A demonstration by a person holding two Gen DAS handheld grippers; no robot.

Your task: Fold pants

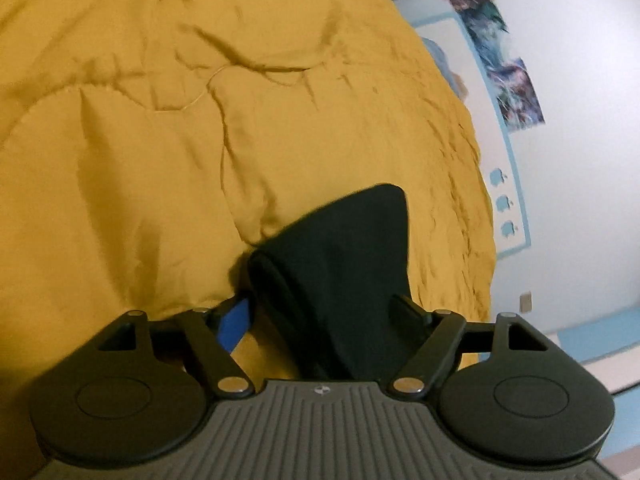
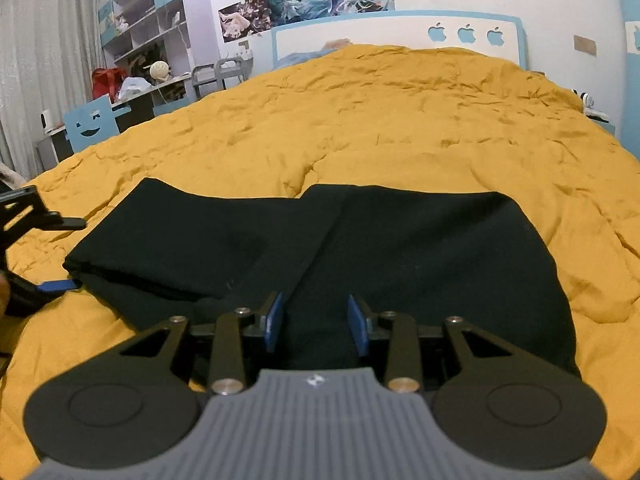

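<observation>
Black pants [image 2: 360,248] lie on the yellow bed cover [image 2: 400,120], approx. folded in layers already. Left gripper [image 1: 320,312] fingers apart around the pants' end; right gripper [image 2: 316,320] fingers apart over the cloth, nothing clamped. Probably one more fold left.
</observation>
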